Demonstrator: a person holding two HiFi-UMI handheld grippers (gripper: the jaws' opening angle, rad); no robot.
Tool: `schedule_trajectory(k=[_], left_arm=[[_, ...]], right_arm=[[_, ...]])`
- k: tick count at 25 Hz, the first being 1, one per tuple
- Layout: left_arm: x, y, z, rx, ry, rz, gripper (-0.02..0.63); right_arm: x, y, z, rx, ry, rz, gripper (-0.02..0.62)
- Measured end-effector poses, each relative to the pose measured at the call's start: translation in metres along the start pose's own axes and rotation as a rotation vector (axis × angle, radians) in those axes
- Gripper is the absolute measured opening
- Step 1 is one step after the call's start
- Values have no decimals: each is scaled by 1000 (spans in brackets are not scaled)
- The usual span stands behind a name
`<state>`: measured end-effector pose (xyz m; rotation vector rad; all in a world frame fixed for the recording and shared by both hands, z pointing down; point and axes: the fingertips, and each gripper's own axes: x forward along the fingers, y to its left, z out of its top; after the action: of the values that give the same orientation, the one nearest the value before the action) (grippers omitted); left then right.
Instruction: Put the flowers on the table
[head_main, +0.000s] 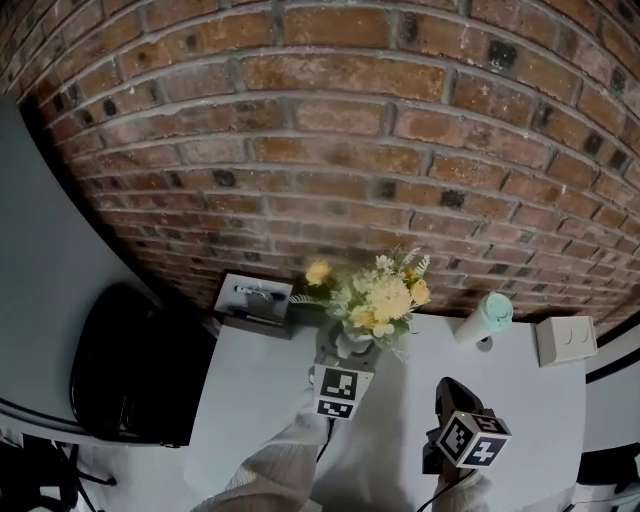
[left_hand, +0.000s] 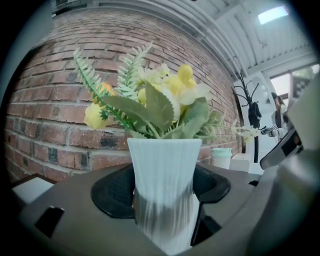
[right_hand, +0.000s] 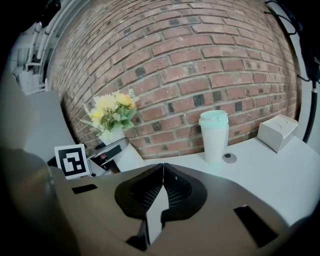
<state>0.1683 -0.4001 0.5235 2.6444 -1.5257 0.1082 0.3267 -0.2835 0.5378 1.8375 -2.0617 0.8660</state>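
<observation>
White ribbed ceramic fills the left gripper view: the vase (left_hand: 162, 160) stands upright between the jaws of the left claw (left_hand: 165, 202), which is clenched on its lower body, one dark pad on each flank. Yellow and cream flowers (left_hand: 160, 95) with fern sprigs spread wide above the rim.

In the head view the vase (head_main: 352, 343) is over the far part of the pale tabletop (head_main: 270, 400), at twelve o'clock from the left claw's marker cube and close to the brick wall (head_main: 350, 150). The claw hides its foot, so I cannot tell whether it rests on the surface or hangs just above it.

The right claw (right_hand: 161, 170) is pinched shut on nothing, its tips meeting, and it waits near the front edge at about five o'clock from the vase. A mint-lidded cup (head_main: 483, 318) stands at three o'clock from the flowers, a small white box (head_main: 565, 340) beyond that, and a dark tray (head_main: 255, 303) at nine o'clock.

My judgement is that the main risk is tipping. The bouquet looks top-heavy over a narrow body, so letting go before the foot sits flat could tip it toward the wall or the cup. The glazed ribs may also slip in the pads if the grip eases early, and drawing the claw back unevenly could drag the vase along.
</observation>
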Motion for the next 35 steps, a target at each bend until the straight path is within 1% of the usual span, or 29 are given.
schedule_trajectory(k=[5,9,14,21,28,35], left_arm=[[0,-7,-5,6,61,-38,330],[-1,-8,-6,-3,94,-41,330],[-5,-9,-12,-33,133,-51,330],[-11,-10,-20,-52,162,-25,331],[-22,-10,-17,-63,159,-4,331],[-44,-10,-19,-67,184,35,330]], right_arm=[[2,1,7,3,-18,10,25],[3,5,10,14,-25,22,25],[-1,5,5,28,-23,31,25],[-8,5,3,33,-25,36,25],[-16,12,4,23,-38,54,25],[-27,18,1,25,-50,69,25]])
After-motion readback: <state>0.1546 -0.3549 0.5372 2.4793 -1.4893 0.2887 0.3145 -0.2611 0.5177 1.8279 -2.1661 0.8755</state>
